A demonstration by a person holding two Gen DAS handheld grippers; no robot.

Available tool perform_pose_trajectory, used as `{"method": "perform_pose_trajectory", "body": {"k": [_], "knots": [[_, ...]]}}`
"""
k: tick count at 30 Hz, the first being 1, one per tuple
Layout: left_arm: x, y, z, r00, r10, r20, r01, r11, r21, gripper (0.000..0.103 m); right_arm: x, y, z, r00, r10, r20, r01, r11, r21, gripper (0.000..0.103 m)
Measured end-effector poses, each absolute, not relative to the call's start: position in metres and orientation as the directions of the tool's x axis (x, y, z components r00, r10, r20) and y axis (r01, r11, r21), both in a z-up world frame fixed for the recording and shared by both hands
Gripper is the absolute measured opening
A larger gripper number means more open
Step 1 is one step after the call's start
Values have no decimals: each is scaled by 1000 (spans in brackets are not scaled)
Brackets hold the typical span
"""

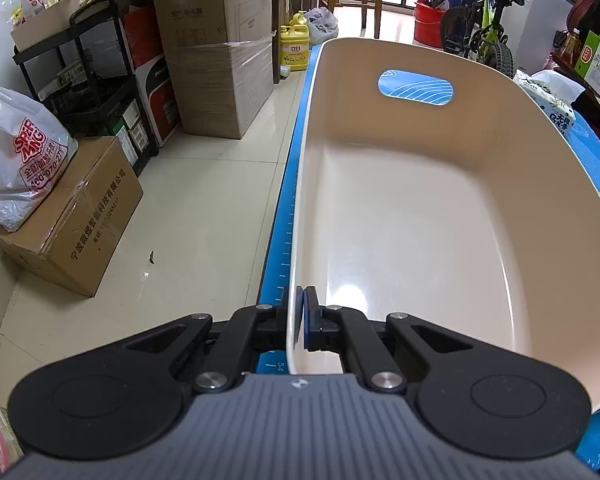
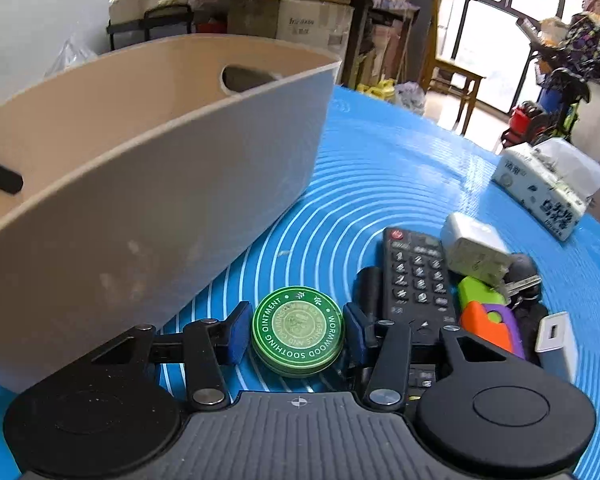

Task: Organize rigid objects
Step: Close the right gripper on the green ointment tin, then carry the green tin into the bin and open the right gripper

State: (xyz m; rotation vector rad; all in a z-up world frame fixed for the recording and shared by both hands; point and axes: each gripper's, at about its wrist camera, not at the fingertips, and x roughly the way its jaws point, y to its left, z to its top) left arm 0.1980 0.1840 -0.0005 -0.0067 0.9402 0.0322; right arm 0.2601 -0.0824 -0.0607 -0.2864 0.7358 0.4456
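My left claw (image 1: pixel 300 316) pinches the beige bin's (image 1: pixel 420 208) near rim; my right claw (image 2: pixel 296 334) brackets the green ointment tin (image 2: pixel 298 331) at lower centre, pads not visibly pressing.

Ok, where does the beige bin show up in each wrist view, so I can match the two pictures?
Left wrist: the beige bin fills the centre and right, seen from above into its empty inside; the left claw is shut on its near rim.
Right wrist: the bin fills the left half, outer wall facing the camera.
Shared landmark: the tissue pack, far right on the blue mat in both.
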Motion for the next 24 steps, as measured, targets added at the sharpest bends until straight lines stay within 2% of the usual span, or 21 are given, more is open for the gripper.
{"method": "perform_pose_trajectory", "body": {"k": [6,10,15,19,24], "knots": [[198,183,0,589,24,-808,-34,999,5,5,254,-95,-27,729,260,-633,-405,910,-93,53],[198,182,0,589,24,-808,-37,999,2,5,245,-98,6,799,249,-548,-360,927,-103,53],[198,182,0,589,23,-808,-37,999,2,5,235,-79,42,836,299,-461,-382,919,-96,53],[198,182,0,589,23,-808,-37,999,2,4,235,-47,55,822,352,-447,-441,891,-111,53],[198,182,1,589,23,-808,-36,999,3,4,245,-4,51,782,378,-496,-501,854,-140,53]]}}
